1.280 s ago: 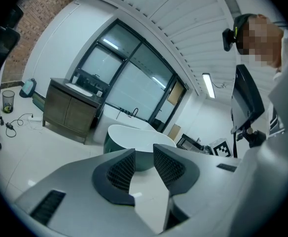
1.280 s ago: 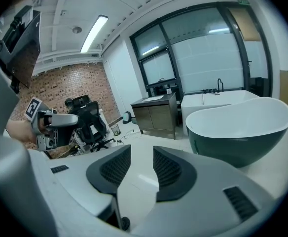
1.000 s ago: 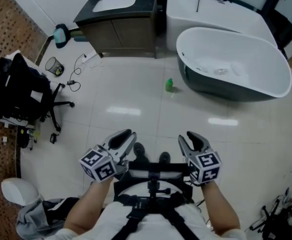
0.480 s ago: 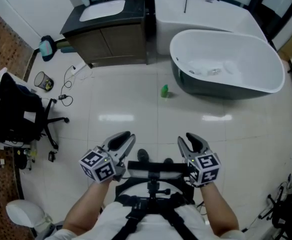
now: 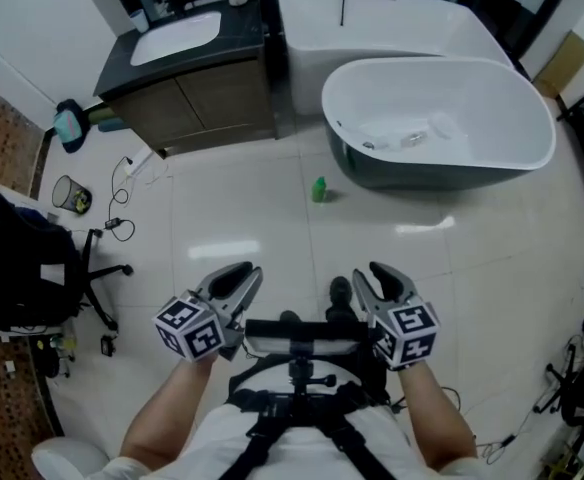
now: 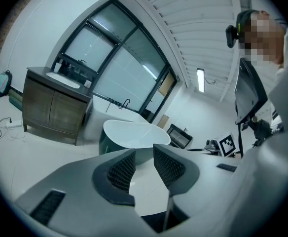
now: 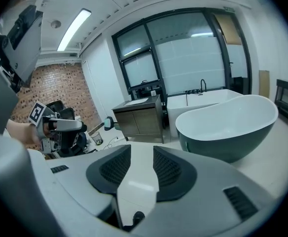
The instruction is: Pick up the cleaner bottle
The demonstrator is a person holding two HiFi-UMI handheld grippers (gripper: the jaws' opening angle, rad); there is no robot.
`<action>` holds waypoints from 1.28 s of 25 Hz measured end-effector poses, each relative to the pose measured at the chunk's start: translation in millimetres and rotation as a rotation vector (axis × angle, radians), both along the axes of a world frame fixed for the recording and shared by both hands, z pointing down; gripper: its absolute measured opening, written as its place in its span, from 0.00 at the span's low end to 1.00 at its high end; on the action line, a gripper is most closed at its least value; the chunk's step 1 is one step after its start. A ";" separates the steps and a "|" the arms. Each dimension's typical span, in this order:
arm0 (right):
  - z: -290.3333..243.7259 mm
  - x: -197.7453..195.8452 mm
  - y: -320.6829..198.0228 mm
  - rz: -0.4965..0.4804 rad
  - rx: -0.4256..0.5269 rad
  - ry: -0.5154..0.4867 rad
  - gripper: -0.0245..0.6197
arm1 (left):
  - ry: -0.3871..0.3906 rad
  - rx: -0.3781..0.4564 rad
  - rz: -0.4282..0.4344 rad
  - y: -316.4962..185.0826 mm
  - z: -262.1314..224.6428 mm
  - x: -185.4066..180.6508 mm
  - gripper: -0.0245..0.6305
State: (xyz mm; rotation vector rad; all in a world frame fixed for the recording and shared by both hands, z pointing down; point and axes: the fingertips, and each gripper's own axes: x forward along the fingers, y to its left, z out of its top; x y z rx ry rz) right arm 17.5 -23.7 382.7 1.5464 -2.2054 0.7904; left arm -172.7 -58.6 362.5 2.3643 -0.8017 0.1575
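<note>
Down at waist level, the left tool (image 5: 236,278) and the right tool (image 5: 382,280) are both clenched with nothing in them. Each shows just a thin slot between the pads, with only floor (image 5: 242,218) behind it. The cleaner bottle (image 5: 318,189), small and green, stands upright on the tiles well ahead of both tools, just beside the dark wall of the bathtub (image 5: 412,176).

What I'd worry about: neither of the 2 tools is open, so reaching in like this would probably just poke the bottle over. Those glossy tiles look slick, so it could skid off. The tub sits so close that a wide approach from that side might bump it.
</note>
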 end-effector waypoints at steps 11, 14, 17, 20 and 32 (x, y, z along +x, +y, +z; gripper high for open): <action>25.3 16.5 -82.4 -0.063 -0.046 -0.024 0.25 | -0.059 -0.042 -0.021 -74.7 24.0 26.0 0.19; 31.5 21.9 -113.7 -0.096 -0.054 -0.017 0.25 | -0.072 -0.074 -0.022 -100.7 43.3 37.4 0.19; 47.2 29.5 -132.8 -0.123 -0.089 -0.015 0.25 | -0.095 -0.106 -0.003 -124.1 66.5 56.9 0.19; 68.7 40.2 -146.7 -0.132 -0.139 -0.019 0.25 | -0.119 -0.123 0.032 -150.7 89.8 81.1 0.19; 164.9 72.4 -172.8 -0.120 -0.316 -0.071 0.25 | -0.237 -0.137 0.079 -239.7 220.8 139.9 0.24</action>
